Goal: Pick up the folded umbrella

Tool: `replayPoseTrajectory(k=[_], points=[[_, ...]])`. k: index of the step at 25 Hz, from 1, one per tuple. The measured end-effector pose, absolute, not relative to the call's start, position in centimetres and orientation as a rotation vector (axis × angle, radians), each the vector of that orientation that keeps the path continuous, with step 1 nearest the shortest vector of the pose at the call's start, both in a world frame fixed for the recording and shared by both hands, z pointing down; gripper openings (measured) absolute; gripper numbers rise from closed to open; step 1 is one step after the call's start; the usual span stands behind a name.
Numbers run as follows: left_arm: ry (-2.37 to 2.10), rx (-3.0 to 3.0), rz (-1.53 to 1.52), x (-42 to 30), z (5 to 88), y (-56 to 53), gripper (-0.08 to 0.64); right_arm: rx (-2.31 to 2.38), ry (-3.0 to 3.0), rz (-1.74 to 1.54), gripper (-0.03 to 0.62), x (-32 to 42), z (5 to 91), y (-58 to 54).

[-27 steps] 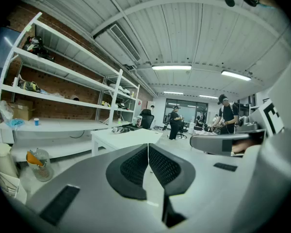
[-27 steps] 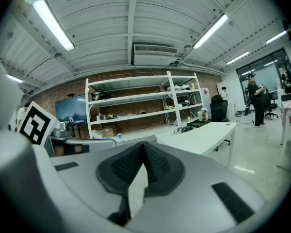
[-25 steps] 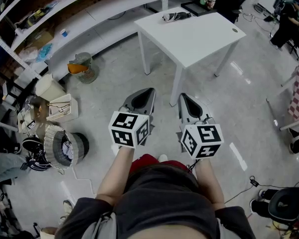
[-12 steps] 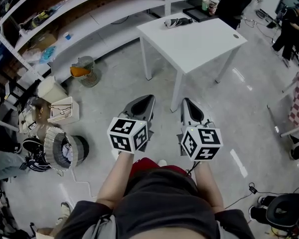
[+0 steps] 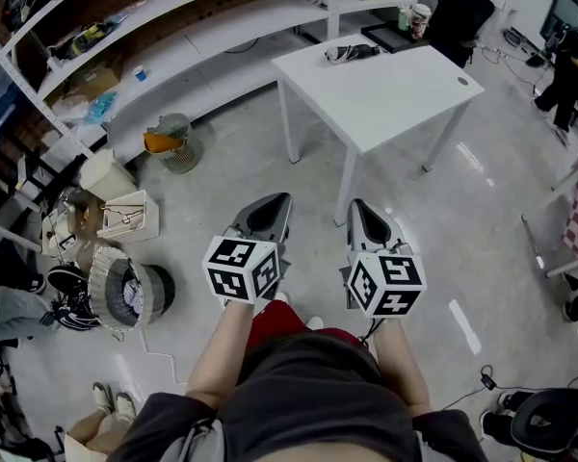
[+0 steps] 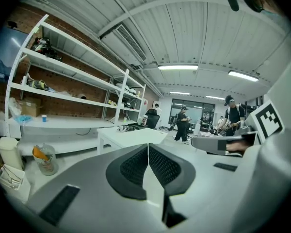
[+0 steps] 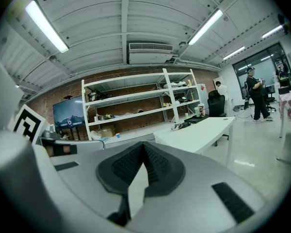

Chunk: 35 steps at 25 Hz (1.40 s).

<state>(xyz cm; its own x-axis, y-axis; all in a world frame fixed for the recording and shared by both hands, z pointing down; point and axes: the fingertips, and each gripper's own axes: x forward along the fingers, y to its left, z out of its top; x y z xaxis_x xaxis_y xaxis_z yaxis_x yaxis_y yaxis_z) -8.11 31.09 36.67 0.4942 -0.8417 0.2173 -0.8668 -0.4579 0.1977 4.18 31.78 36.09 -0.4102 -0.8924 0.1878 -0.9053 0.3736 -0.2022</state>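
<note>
While the left gripper (image 5: 280, 200) and right gripper (image 5: 358, 205) hang closed, open floor (image 5: 212, 186) reaches the table's corner (image 5: 354, 142).

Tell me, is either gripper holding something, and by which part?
Nothing is held: left gripper and right gripper are shut, empty. The dark folded umbrella lies on the white table.

Left claw (image 5: 279, 202): jaws together, empty, pointing forward.
Right claw (image 5: 359, 206): jaws together, empty, beside the left.
Forearms (image 5: 220, 349): parallel, stretched ahead.
</note>
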Motion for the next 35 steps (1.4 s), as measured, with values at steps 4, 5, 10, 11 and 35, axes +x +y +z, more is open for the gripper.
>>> replayPoseTrajectory(k=[4, 5, 10, 11, 35], points=[[-1.469, 2.456, 0.130, -8.5, 36.5, 30.3, 0.017, 1.688, -2.568, 0.435, 0.018, 4.6, 36.1, 31.2], [-1.473, 2.457, 0.131, -8.5, 36.5, 30.1, 0.017, 1.691, -2.567, 0.437, 0.018, 4.7, 36.1, 30.9], [-1.473, 2.472, 0.130, -8.6, 36.1, 28.3, 0.017, 1.709, -2.561, 0.424, 0.018, 4.7, 35.8, 29.4], [-1.473, 2.474, 0.129, -8.6, 36.0, 27.8, 0.017, 1.712, -2.559, 0.422, 0.018, 4.8, 35.7, 29.0], [-1.359, 2.532, 0.196, -11.3, 38.1, 5.8, 0.018, 1.778, -2.462, 0.474, 0.018, 1.0, 37.7, 8.6]])
